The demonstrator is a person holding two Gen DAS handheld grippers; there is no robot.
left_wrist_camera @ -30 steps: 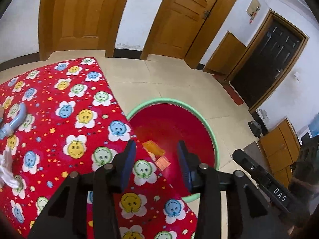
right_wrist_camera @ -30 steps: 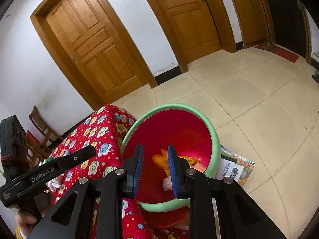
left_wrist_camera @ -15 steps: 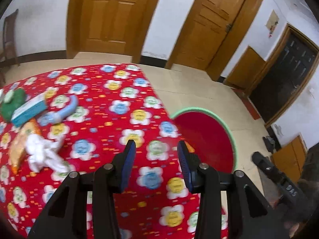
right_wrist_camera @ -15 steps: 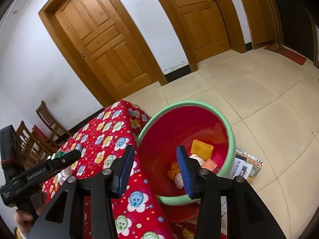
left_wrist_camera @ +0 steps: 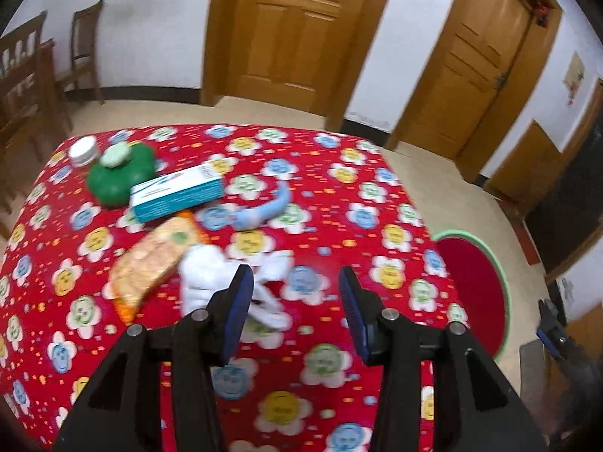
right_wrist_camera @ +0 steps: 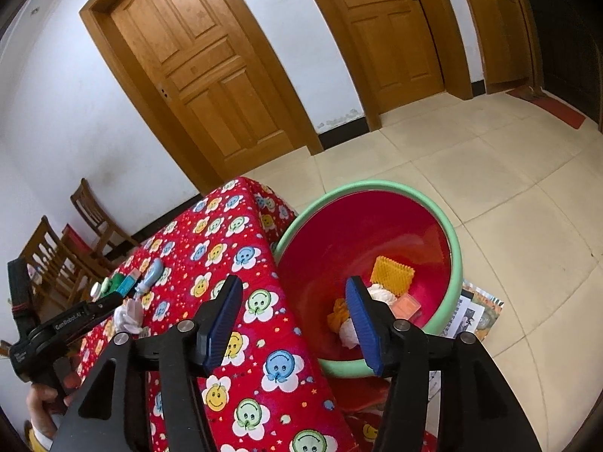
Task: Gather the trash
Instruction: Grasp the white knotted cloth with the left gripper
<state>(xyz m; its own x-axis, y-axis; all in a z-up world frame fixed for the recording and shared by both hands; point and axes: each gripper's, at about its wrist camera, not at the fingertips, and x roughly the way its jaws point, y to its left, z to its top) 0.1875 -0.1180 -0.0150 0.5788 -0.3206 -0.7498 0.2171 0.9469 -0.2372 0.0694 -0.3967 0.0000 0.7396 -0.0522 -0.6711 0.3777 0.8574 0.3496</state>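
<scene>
A red basin with a green rim (right_wrist_camera: 458, 260) stands on the floor beside the table; it holds an orange wrapper (right_wrist_camera: 392, 273), white tissue (right_wrist_camera: 380, 293) and other scraps. It also shows in the left wrist view (left_wrist_camera: 507, 293). On the red flowered tablecloth (left_wrist_camera: 339, 196) lie crumpled white tissue (left_wrist_camera: 211, 275), an orange snack bag (left_wrist_camera: 150, 260), a teal box (left_wrist_camera: 177, 192), a blue tube (left_wrist_camera: 264, 211) and a green round container (left_wrist_camera: 120, 177). My left gripper (left_wrist_camera: 294, 309) is open, just right of the tissue. My right gripper (right_wrist_camera: 294, 324) is open and empty over the table's edge beside the basin.
A small white jar (left_wrist_camera: 82, 152) stands at the table's far left. Wooden chairs (left_wrist_camera: 34, 75) stand to the left. Printed papers (right_wrist_camera: 475, 312) lie on the tiled floor under the basin. Wooden doors (left_wrist_camera: 297, 30) line the far wall.
My left gripper has swung left from the basin to over the table, above the tissue. My right gripper has opened wide; the scraps it dropped lie in the basin.
</scene>
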